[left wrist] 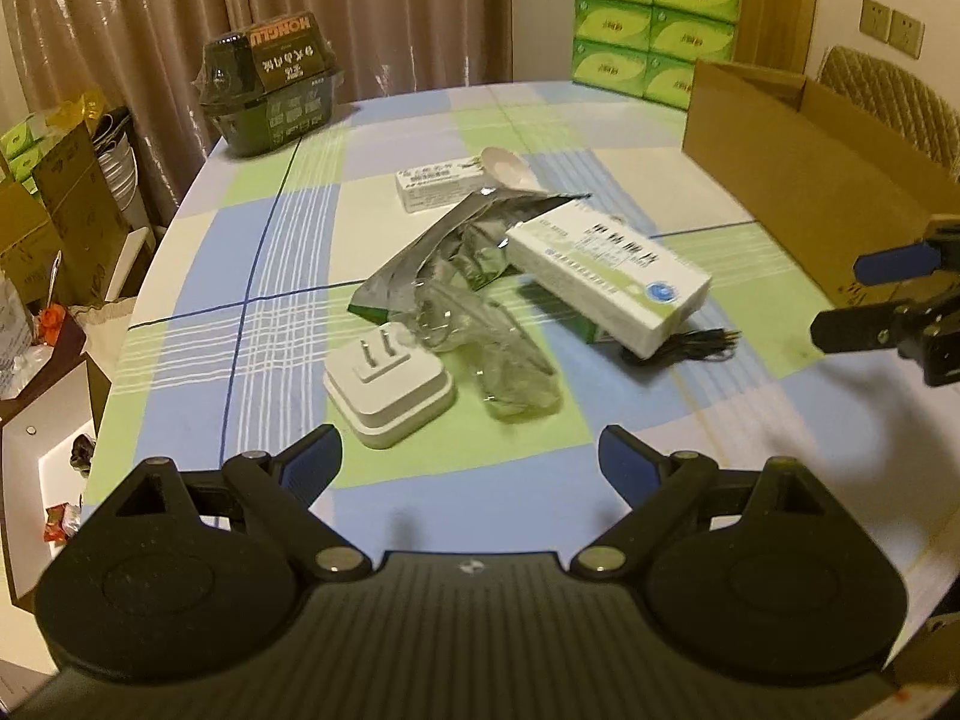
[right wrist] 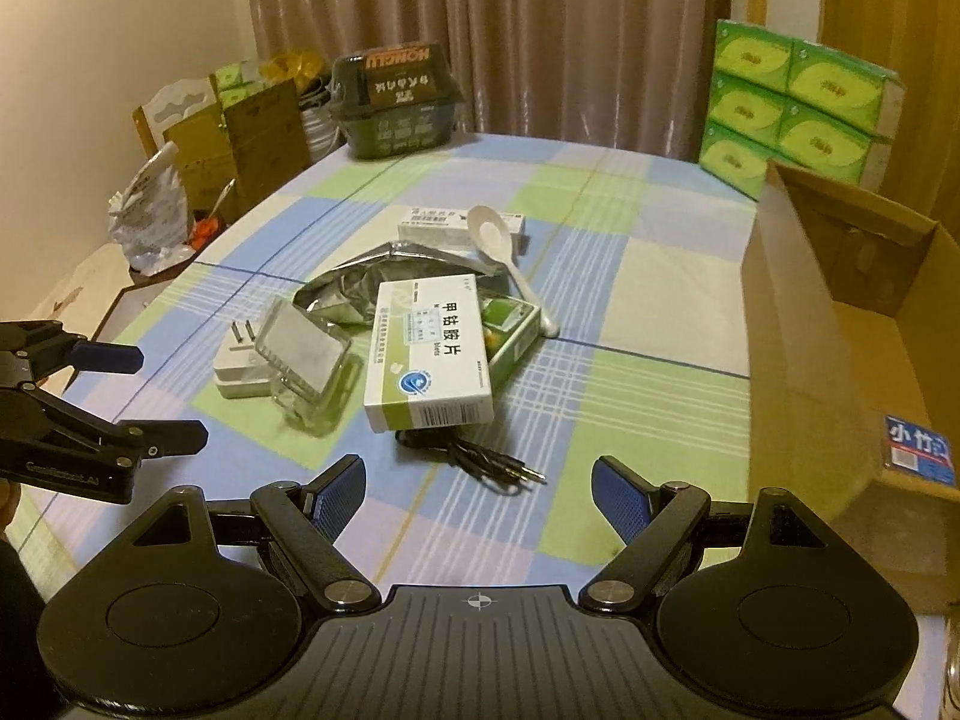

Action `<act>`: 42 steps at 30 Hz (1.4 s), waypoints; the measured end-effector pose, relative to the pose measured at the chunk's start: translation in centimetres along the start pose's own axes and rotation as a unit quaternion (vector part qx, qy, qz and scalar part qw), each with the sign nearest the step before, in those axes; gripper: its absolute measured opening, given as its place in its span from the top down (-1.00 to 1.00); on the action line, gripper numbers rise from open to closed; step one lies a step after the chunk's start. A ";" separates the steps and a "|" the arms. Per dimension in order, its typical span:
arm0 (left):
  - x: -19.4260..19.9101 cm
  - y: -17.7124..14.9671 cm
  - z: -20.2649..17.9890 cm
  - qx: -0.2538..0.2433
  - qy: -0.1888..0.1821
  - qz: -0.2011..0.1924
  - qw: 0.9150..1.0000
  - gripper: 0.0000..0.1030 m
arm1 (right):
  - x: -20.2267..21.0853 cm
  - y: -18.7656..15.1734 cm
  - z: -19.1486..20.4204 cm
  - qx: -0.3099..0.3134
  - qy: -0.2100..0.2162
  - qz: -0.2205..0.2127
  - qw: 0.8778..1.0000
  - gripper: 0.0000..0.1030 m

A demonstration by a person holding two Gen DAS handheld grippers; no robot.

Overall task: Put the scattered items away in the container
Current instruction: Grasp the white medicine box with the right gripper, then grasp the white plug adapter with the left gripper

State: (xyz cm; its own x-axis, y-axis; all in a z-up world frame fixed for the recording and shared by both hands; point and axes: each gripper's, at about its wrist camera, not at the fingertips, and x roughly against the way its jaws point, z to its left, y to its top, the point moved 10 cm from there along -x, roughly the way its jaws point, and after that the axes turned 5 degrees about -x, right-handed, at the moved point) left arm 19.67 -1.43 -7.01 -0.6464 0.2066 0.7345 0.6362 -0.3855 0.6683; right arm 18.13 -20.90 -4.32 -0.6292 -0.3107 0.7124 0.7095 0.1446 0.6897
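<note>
Right view only: inside of the cardboard box (right wrist: 852,324) shows, open-topped, at the right of the bench (right wrist: 660,312); a blue label sits on its near flap. The black audio cable (right wrist: 474,459) lies in full sight, plug ends toward the camera, just in front of the large medicine box (right wrist: 429,354).
Left view only: the white plug adapter (left wrist: 390,387) shows its whole top with prongs up; the clear plastic wrapper (left wrist: 480,330) trails from it toward the foil pouch (left wrist: 432,252). The cable is mostly hidden under the large medicine box here.
Scattered items: clustered mid-bench; the large medicine box leans on a green packet (right wrist: 510,324); the white spoon (right wrist: 498,240) rests across the small medicine box (right wrist: 444,222) behind.
Edges: curved bench rim at left, with cartons and bags beyond it. A dark basket (left wrist: 270,90) and stacked green tissue packs (right wrist: 798,96) stand at the far edge.
Open room: bare checked cloth between the pile and both tools, and between the pile and the cardboard box.
Left tool (left wrist: 471,459): released, blue pads well apart, holding nothing, above the bench near the adapter.
Right tool (right wrist: 478,492): released, holding nothing, near the cable without touching.
</note>
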 end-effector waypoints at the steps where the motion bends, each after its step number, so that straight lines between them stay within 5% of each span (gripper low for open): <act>1: -0.4 0.0 0.3 -0.004 0.002 0.002 1.000 -0.75 | -0.3 0.1 0.1 0.002 0.001 0.001 1.000 -0.55; 13: -4.2 0.0 3.3 -0.043 -0.012 0.011 0.999 -0.75 | -5.0 1.4 1.5 0.025 0.018 0.017 0.999 -0.55; 30: -9.9 0.8 5.0 -0.154 -0.101 0.008 0.983 -0.81 | -11.3 3.0 3.0 0.048 0.018 0.032 0.998 -0.69; 36: -11.2 0.9 4.5 -0.160 -0.141 0.017 0.977 -0.61 | -12.2 3.1 3.1 0.051 0.016 0.035 0.998 -0.68; 37: -11.2 1.0 4.5 -0.152 -0.145 0.018 0.977 -0.45 | -12.1 3.1 3.1 0.051 0.016 0.033 0.998 -0.68; 39: -11.0 1.0 4.4 -0.137 -0.145 0.023 0.980 -0.42 | -12.1 3.1 3.1 0.052 0.012 0.034 0.998 -0.33; 42: -10.3 0.5 3.8 -0.130 -0.134 0.034 0.982 -0.42 | -11.6 2.7 3.0 0.052 0.011 0.037 0.998 -0.33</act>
State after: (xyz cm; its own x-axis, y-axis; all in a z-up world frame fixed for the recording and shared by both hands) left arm 28.24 -0.35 -13.77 -0.4498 0.3882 0.8044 0.5232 -0.6154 0.5895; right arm 26.45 -14.11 -10.34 -0.5682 -0.3152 0.7601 0.7168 0.2640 0.6454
